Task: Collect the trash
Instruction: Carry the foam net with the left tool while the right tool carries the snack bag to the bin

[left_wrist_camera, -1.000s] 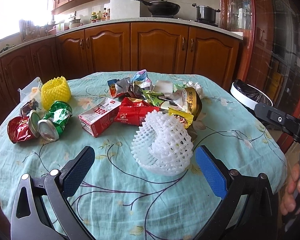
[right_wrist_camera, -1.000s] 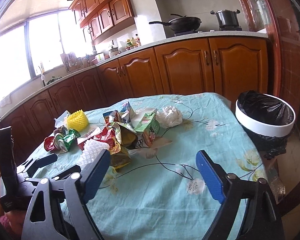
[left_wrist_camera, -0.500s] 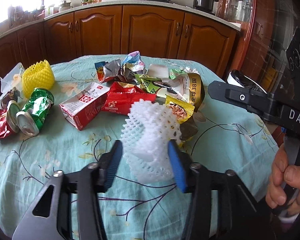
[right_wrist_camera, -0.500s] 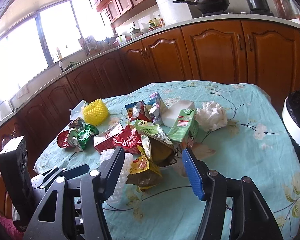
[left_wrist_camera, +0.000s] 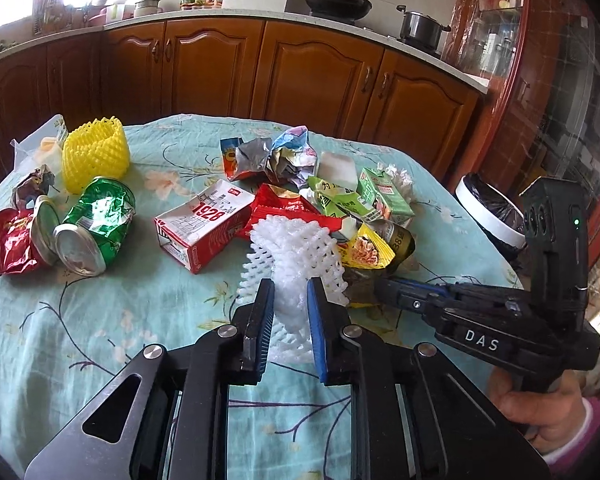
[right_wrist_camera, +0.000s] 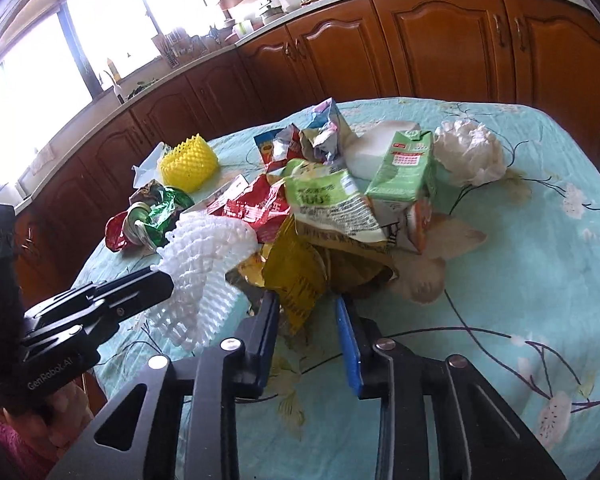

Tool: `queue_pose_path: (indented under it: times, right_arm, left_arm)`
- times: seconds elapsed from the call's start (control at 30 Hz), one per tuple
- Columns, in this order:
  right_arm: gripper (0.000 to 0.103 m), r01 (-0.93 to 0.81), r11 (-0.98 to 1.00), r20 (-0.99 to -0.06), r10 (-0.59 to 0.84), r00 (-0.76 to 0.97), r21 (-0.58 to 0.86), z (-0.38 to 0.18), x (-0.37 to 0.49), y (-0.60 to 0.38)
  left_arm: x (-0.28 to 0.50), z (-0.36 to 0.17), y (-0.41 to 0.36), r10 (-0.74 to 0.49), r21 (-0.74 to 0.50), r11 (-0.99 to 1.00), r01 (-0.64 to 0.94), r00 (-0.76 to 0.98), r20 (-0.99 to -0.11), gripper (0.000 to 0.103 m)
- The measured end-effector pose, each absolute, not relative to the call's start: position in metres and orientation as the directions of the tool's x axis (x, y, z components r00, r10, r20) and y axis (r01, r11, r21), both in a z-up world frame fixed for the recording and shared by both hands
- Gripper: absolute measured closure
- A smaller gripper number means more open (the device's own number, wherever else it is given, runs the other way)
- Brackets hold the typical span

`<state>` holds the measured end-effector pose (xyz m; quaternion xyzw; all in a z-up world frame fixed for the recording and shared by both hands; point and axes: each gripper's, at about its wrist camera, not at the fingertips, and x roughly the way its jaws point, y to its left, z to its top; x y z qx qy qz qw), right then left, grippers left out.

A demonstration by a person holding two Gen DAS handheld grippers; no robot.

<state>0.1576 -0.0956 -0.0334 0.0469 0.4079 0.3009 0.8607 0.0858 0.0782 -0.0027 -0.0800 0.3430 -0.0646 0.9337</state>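
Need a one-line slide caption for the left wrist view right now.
Left gripper shut on white foam net beside wrappers, a crushed green can and a red carton.

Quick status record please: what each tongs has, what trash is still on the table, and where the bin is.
left tongs: shut on white foam net, jaws just closed
right tongs: jaws just closed around yellow wrapper; pad contact not clear
still on table: yellow net, green can, red carton, green carton, tissue wad, wrappers
bin: black-lined, white rim, off the table's far right edge in the left view
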Motion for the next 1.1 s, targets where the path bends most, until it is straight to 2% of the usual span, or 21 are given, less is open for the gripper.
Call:
queue_pose_path:
  times: [0.03, 0.17, 0.47, 1.1]
  right_arm:
    - [0.096, -0.483, 0.812, -0.678, 0.557, 0.479, 0.327, -0.035, 0.157, -0.094]
    - [0.103, -0.494, 0.814, -0.667, 0.553, 0.499, 0.305, -0.032, 0.150, -0.095]
    - [0.103, -0.476, 0.832, -0.607, 0.542, 0.582, 0.286, -0.003, 0.119, -0.131]
    - [0.103, -0.174, 0.937, -0.551, 0.321, 0.771, 0.303, 0.020, 0.105, -0.283]
  left_arm:
    - [0.085, -0.001, 0.079, -0.173, -0.191, 0.979, 0.066, 0.760, -0.627, 0.087]
    - [0.083, 0.005, 0.079, -0.171, -0.188, 0.980, 0.068, 0.773, -0.611, 0.088]
    - [0.078, 0.033, 0.053, -0.228, -0.190, 0.971, 0.145, 0.800, -0.555, 0.088]
    - [0.114, 0.050, -0.067, -0.447, -0.190, 0.891, 0.413, 0.716, -0.537, 0.088]
